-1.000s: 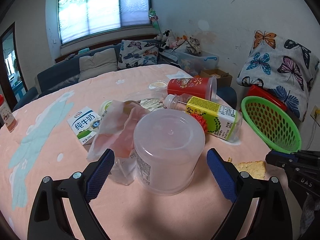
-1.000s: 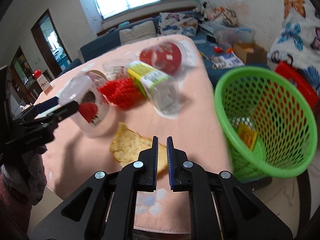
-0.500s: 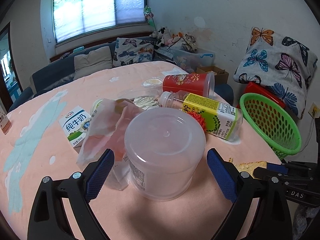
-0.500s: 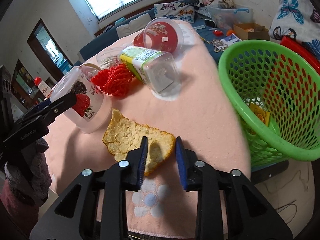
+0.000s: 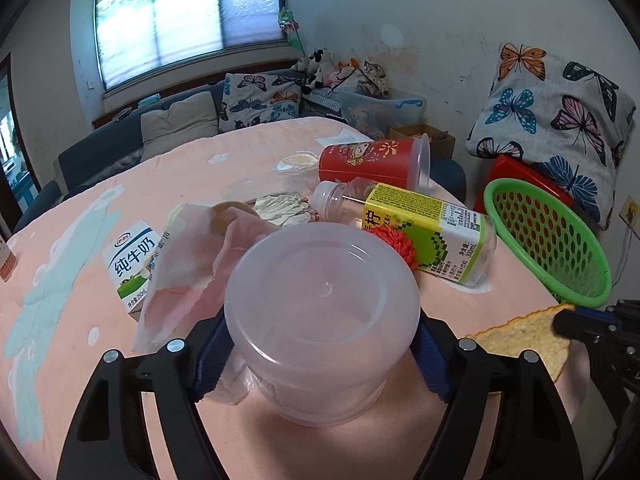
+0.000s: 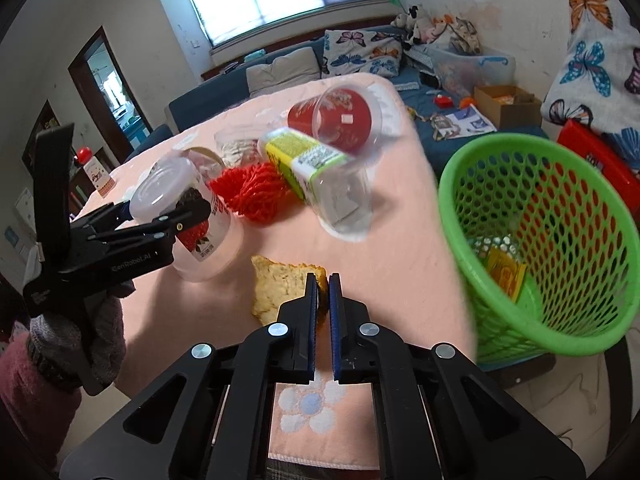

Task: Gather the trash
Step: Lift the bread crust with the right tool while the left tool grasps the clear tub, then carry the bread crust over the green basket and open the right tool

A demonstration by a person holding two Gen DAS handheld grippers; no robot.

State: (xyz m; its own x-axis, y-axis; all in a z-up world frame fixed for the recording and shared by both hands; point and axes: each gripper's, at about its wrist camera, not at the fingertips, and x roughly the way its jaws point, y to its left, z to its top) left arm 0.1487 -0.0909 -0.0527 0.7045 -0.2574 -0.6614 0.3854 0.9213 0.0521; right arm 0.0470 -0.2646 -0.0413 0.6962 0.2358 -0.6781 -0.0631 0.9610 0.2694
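My left gripper [image 5: 320, 344] is shut on a clear plastic tub [image 5: 320, 312] standing upside down on the pink table; it also shows in the right wrist view [image 6: 188, 216]. My right gripper [image 6: 323, 280] is shut on the edge of a yellow bread slice [image 6: 280, 284], which also shows in the left wrist view [image 5: 524, 336]. The green mesh basket [image 6: 532, 240] stands off the table's right edge with a yellow wrapper [image 6: 504, 272] inside.
A green-labelled bottle [image 5: 424, 228], a red cup [image 5: 372, 156], a red mesh ball [image 6: 252, 188], a milk carton [image 5: 128, 264], a pinkish bag [image 5: 188, 264] and crumpled paper [image 5: 280, 208] lie on the table [image 5: 120, 184]. Sofa and cushions stand behind.
My left gripper moved forward and closed on the clear tub. My right gripper opened, moved onto the bread slice's edge and closed on it.
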